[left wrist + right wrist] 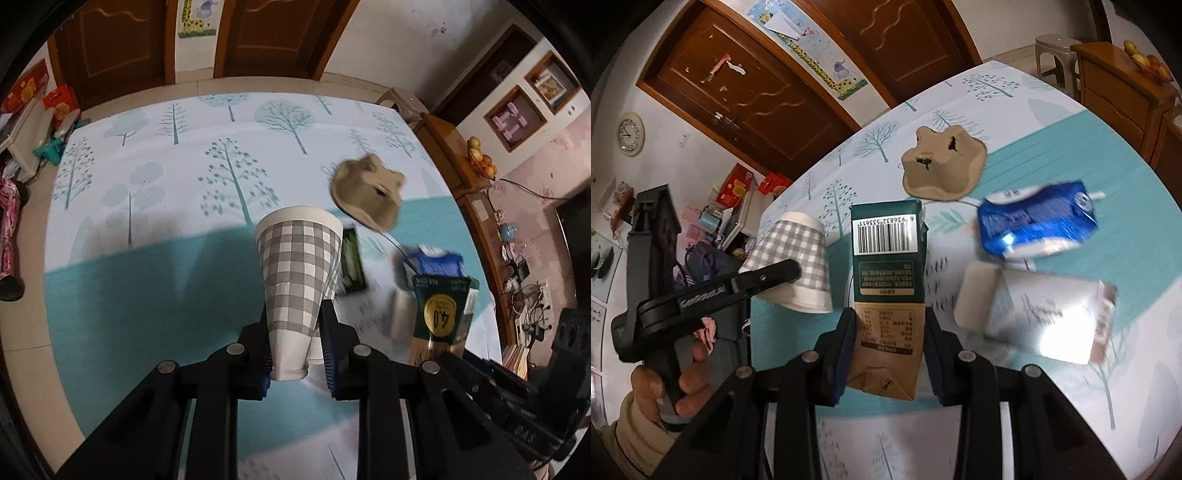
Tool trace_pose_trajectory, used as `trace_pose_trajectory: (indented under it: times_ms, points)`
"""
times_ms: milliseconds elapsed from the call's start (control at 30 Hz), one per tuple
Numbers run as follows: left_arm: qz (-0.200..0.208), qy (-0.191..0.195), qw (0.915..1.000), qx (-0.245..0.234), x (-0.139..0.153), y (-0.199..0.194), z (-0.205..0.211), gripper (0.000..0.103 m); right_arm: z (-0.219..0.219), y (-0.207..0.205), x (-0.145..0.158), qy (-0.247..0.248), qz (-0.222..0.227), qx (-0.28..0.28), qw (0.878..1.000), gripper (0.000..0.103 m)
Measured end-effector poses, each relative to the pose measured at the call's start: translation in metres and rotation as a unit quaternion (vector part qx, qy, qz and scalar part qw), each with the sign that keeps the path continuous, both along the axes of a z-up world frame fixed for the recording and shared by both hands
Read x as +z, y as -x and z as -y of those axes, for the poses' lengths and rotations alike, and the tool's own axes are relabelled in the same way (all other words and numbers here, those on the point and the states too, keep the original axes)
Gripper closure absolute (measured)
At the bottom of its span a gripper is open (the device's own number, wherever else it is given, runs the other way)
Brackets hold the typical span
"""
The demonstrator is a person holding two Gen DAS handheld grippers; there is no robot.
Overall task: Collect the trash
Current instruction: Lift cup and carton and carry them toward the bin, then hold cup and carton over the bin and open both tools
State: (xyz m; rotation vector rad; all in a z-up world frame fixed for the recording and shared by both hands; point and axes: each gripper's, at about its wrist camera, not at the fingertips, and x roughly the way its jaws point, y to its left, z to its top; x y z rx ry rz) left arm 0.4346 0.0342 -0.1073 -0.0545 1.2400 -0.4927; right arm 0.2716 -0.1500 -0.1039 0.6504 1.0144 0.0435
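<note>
Tree-print tablecloth (155, 177) in white and teal. Behind it, two brown wooden doors (746, 92) flanking a giraffe chart (820, 70). Round wall clock (631, 133) at left. Fruit bowl (482, 162) on wooden sideboard (1123, 85); plastic stool (1052, 51) beside it.

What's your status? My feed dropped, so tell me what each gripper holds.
Left gripper shut on checked paper cup. Right gripper shut on green-and-brown carton. Blue carton, silver carton, egg tray piece left on table. Nothing blocking.
</note>
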Motion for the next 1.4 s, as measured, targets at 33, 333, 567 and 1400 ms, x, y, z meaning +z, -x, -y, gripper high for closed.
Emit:
trace_pose_trajectory:
  times_ms: [33,333,567,1400]
  points:
    - [0.003,0.000,1.0000,-0.002,0.004,0.013,0.003,0.083,0.002,0.007,0.002,-0.002,0.002,0.000,1.000,0.068]
    - [0.029,-0.003,0.9984,-0.049,0.028,0.147,0.050,0.083,0.026,0.115,0.016,-0.014,0.015,-0.005,1.000,0.068]
    - [0.021,0.004,0.9963,-0.084,0.019,0.253,0.088,0.083,0.052,0.216,0.010,-0.017,0.006,-0.021,1.000,0.068]
    - [-0.040,-0.130,0.9660,-0.220,-0.158,0.420,0.148,0.083,0.065,0.347,-0.176,-0.045,-0.171,-0.066,0.982,0.068]
